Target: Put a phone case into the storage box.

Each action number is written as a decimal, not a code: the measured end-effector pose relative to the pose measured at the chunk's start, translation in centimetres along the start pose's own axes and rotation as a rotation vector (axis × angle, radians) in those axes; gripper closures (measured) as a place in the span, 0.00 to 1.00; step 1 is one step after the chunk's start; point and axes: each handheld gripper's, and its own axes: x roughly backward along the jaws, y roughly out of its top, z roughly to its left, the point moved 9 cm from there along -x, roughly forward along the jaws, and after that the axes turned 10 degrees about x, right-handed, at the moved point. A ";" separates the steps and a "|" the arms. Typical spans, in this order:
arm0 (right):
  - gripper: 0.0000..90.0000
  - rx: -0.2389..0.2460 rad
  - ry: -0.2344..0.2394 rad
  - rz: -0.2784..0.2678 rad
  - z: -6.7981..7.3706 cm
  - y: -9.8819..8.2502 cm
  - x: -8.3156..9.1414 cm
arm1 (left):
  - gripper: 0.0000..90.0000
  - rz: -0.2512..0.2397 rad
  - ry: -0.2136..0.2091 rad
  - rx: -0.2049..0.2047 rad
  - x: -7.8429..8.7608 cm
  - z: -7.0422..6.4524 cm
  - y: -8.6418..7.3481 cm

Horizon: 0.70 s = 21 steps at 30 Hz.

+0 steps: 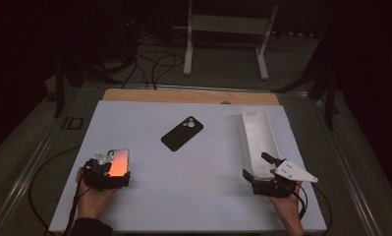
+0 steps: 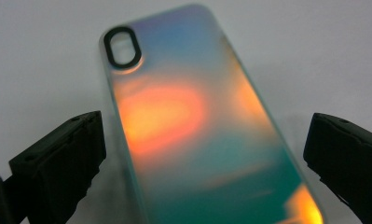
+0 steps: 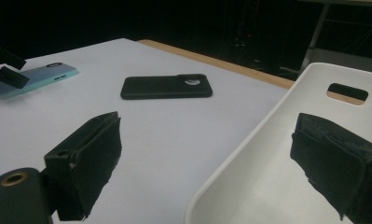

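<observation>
An iridescent phone case (image 1: 119,162) lies flat at the table's front left, glowing orange and teal (image 2: 197,130). My left gripper (image 1: 105,169) hovers over its near end, open, a jaw on either side of the case and apart from it (image 2: 204,154). A black phone case (image 1: 182,132) lies in the middle of the white table, camera hole up (image 3: 167,87). A long white tray (image 1: 259,140) stands at the right. My right gripper (image 1: 262,167) is open astride the tray's near left wall (image 3: 239,154), one jaw outside, one inside.
The white table top (image 1: 193,187) has a wooden strip at its far edge (image 1: 191,96). Behind it, a white frame stand (image 1: 228,34) and cables lie on the dark floor. The left gripper and iridescent case (image 3: 34,77) show far off in the right gripper view.
</observation>
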 end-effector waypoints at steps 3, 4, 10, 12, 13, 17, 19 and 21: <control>0.10 0.000 0.001 0.000 0.0 0.0 0.0 | 0.00 0.028 -0.005 0.007 -0.3 0.0 -0.4; 0.10 0.001 0.000 0.000 0.0 0.0 0.0 | 0.00 0.038 -0.004 0.001 -0.3 -0.1 -0.6; 0.10 0.000 -0.002 0.000 0.0 0.0 0.0 | 0.02 0.054 -0.017 0.003 -0.2 -0.2 -0.7; 0.10 0.003 -0.002 0.000 0.0 0.0 0.0 | 0.04 0.057 -0.017 0.004 -0.2 -0.2 -0.7; 0.10 0.004 -0.002 0.001 0.1 0.1 -0.1 | 0.05 0.061 -0.017 0.005 -0.1 -0.2 -0.7; 0.10 0.007 0.001 0.000 0.2 0.1 -0.1 | 0.07 0.083 -0.011 0.002 -0.1 -0.2 -0.6; 0.10 0.007 0.002 0.000 0.2 0.1 -0.2 | 0.09 0.085 -0.012 -0.001 0.0 -0.2 -0.6; 0.10 0.009 0.003 0.001 0.2 0.1 -0.2 | 0.14 0.078 -0.022 -0.011 0.1 -0.3 -0.5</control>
